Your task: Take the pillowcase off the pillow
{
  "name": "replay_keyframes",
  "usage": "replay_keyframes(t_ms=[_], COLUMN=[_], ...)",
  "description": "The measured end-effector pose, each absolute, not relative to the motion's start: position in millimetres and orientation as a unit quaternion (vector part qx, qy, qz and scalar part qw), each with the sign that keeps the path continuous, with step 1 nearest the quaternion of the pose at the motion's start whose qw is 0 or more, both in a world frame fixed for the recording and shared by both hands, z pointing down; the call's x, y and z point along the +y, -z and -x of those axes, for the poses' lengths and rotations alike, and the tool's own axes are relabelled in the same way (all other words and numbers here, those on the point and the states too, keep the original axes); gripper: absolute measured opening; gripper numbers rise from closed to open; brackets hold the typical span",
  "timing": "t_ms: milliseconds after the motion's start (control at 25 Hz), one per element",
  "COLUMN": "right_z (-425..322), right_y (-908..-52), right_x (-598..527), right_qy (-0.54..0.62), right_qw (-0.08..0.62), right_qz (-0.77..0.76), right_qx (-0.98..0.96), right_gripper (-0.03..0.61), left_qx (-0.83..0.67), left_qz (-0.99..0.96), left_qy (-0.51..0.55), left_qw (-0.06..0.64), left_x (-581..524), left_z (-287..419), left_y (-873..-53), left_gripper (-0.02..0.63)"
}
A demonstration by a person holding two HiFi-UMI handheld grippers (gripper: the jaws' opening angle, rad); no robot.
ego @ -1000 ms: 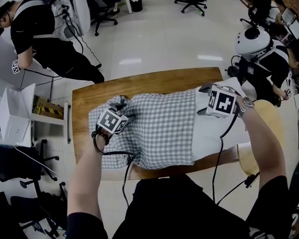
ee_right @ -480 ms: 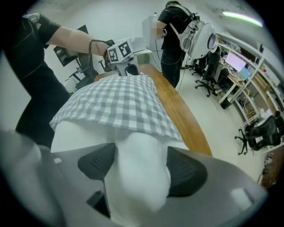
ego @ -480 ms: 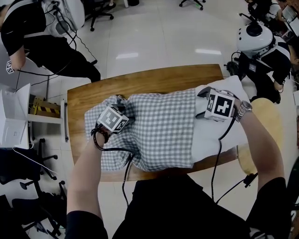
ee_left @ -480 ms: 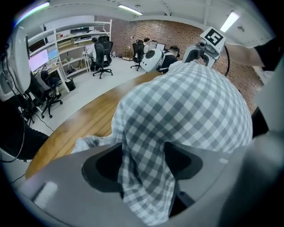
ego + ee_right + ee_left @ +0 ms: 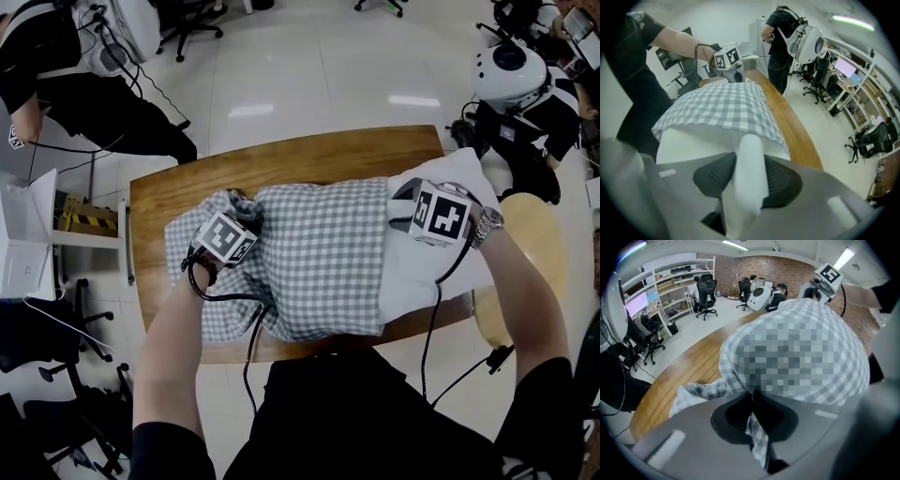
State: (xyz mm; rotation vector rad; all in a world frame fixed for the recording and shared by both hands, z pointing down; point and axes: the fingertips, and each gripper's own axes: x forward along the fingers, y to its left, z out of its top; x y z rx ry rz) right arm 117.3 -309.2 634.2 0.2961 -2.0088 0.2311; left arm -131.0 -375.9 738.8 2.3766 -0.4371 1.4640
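Observation:
A pillow lies across the wooden table (image 5: 309, 155). Its grey-and-white checked pillowcase (image 5: 319, 253) covers the left and middle, and the bare white pillow (image 5: 408, 277) sticks out on the right. My left gripper (image 5: 242, 208) is at the left end, shut on a pinch of checked cloth (image 5: 757, 432), which runs between its jaws (image 5: 751, 401). At the right end, my right gripper (image 5: 410, 194) is closing. A fold of white pillow (image 5: 749, 154) stands between its pads (image 5: 780, 180), and they press on it. The pillowcase's open edge (image 5: 722, 126) lies just beyond.
A person in black (image 5: 84, 84) stands beyond the table's far left corner. Another person with a white helmet (image 5: 525, 89) is at the far right. A round pale stool (image 5: 539, 248) sits right of the table, white sheets (image 5: 23, 234) left, and office chairs (image 5: 56, 347) around.
Both grippers stay at their ends of the pillow. The whole scene has shifted slightly up and left in the head view. No clear movement of the pillowcase shows.

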Motion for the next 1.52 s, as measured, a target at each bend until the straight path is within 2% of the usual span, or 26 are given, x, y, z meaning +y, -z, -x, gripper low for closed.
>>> replay_keyframes(t_ms=[200,320,1080,1520], right_z=[-116,-117,-137,-171], right_y=[-615,-600,-567,-568], right_x=[-303,-306,-265,-261], right_qy=[-0.078,-0.061,-0.022,-0.014], right_qw=[0.536,0.546,0.57,0.575], right_qz=[-0.141,-0.151,-0.22,-0.255], right_qx=[-0.828,-0.822,-0.792,-0.777], right_gripper=[0.047,0.018,0.011,0.011], left_qx=[-0.187,-0.221,-0.378,-0.43], left_qz=[-0.824,-0.817,-0.769,-0.745], left_qy=[-0.514,-0.511,-0.493,-0.478], left_qw=[0.147,0.149,0.153,0.178], left_x=[-380,-389,-353,-335], left_z=[150,165,253,304], left_y=[-720,-703,-656,-645], left_gripper=[0.008,0.008,0.008,0.008])
